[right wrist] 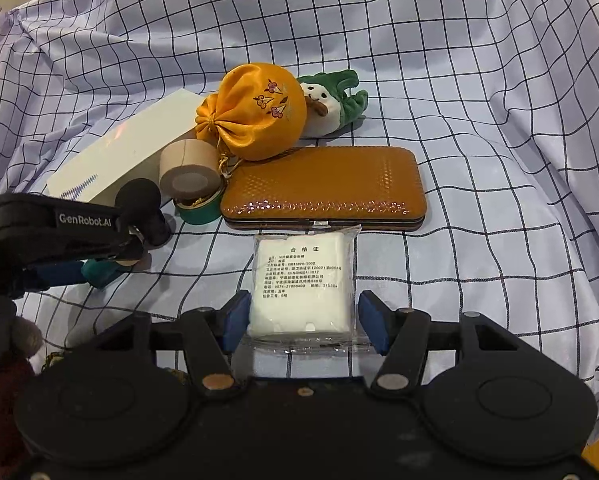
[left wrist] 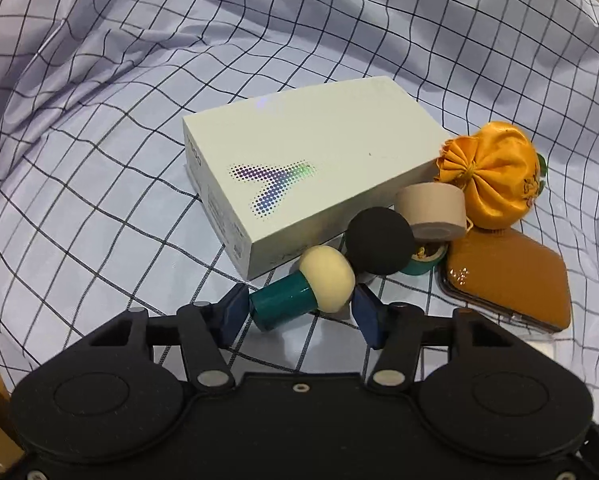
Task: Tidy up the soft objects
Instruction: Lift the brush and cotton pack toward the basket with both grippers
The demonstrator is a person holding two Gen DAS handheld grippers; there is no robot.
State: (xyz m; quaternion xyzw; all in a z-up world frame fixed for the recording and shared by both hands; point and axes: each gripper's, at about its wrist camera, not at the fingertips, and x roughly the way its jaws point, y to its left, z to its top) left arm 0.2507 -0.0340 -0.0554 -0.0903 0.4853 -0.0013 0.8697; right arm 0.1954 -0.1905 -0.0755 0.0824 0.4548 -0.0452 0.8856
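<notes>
We have the left gripper [left wrist: 301, 312] clenched on a small sponge puff [left wrist: 305, 286], one blue pad against the foot of its teal handle, the other against the cream sponge head. It lies crosswise between the jaws, so we grip it end to end, which looks like the only way to catch it as it lies on the cloth [left wrist: 99, 160]. Just ahead of the jaws a black sponge ball [left wrist: 379, 240] sits against the white box [left wrist: 299, 176], with a beige tape roll [left wrist: 429, 210] and a green tape ring [left wrist: 423, 264] ahead and to the right.

Our right gripper [right wrist: 302, 316] grasps a sealed packet of cotton pads [right wrist: 303, 284]. The left pad presses its side; the right pad meets the clear wrapper edge, so the grip looks light. The packet pokes forward out of the jaws, its far end just short of the orange case [right wrist: 323, 186].

Beyond the case stand the orange pouch [right wrist: 255, 112] and a green-and-white plush toy [right wrist: 331, 104], touching each other. The soft things are gathering ahead of both jaws, so we judge that each held piece is meant to join that cluster. The puff could roll out of its end-to-end hold.
</notes>
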